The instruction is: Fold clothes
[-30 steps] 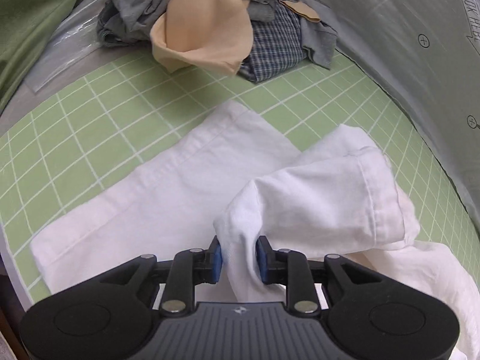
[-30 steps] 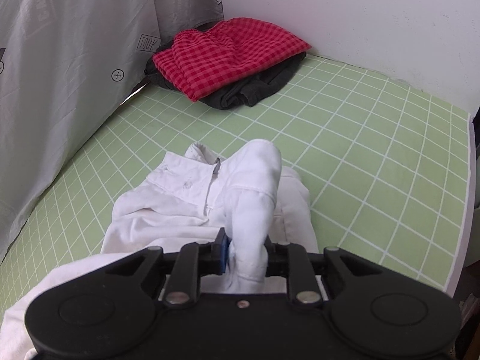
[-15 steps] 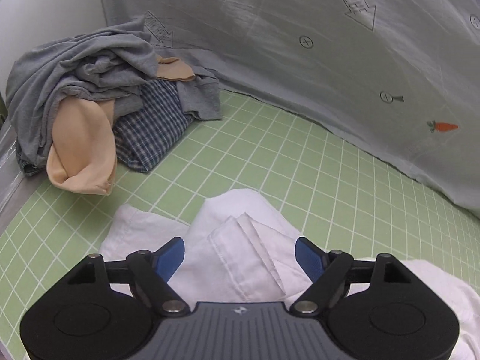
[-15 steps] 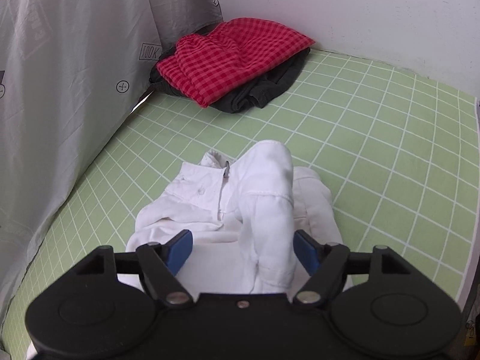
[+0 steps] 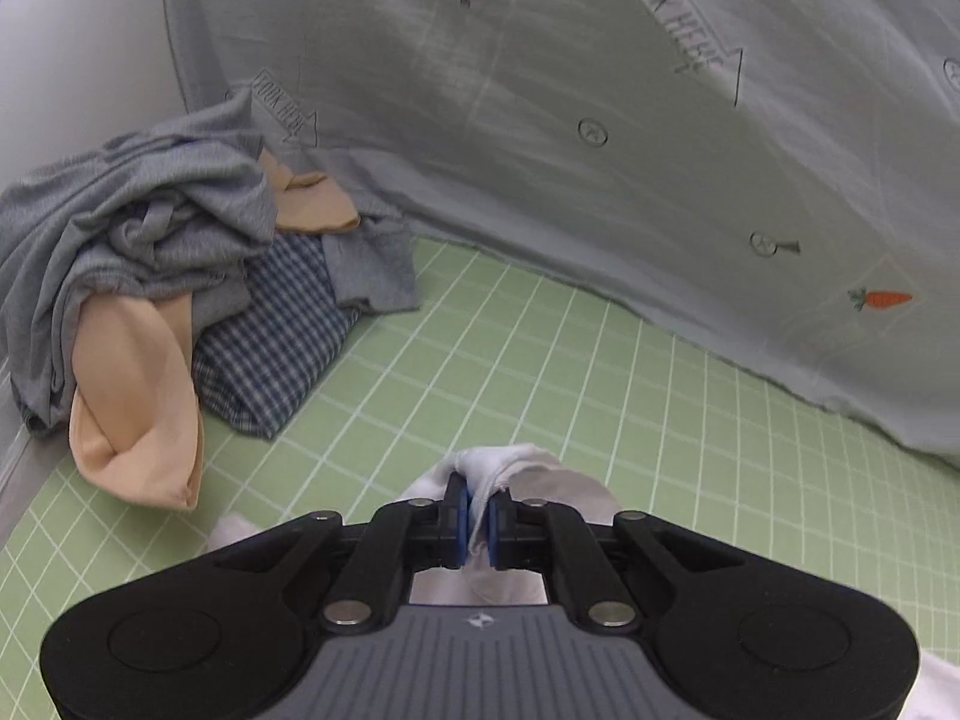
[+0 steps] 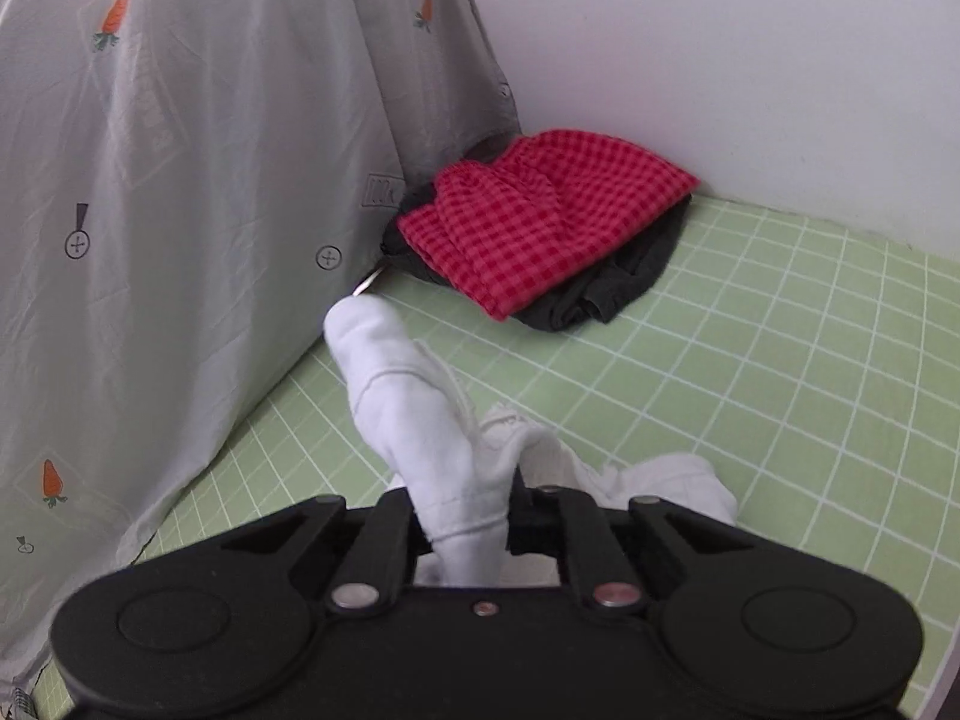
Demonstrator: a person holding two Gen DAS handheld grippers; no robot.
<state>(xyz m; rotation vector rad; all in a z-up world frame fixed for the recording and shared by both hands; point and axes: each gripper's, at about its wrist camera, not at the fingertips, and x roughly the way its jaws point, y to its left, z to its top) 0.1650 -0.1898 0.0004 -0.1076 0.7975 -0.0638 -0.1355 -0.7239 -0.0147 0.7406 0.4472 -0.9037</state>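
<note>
Left wrist view: your left gripper [image 5: 474,521], jaws spread wide half a second ago, now pinches the white garment [image 5: 516,468] at lower centre. Right wrist view: your right gripper [image 6: 462,516] has likewise clamped it, lifting a fold off the green mat [image 6: 780,360]; the next fold looks underway.

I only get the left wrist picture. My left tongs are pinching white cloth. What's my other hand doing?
Observer: The right tongs are shut on the white garment too, and a fold sticks up from them.
Child: Are there other clothes over there?
Observer: Yes, a red checked cloth lies in the corner.
Child: Is anything under it?
Observer: A dark garment pokes out beneath it.
</note>
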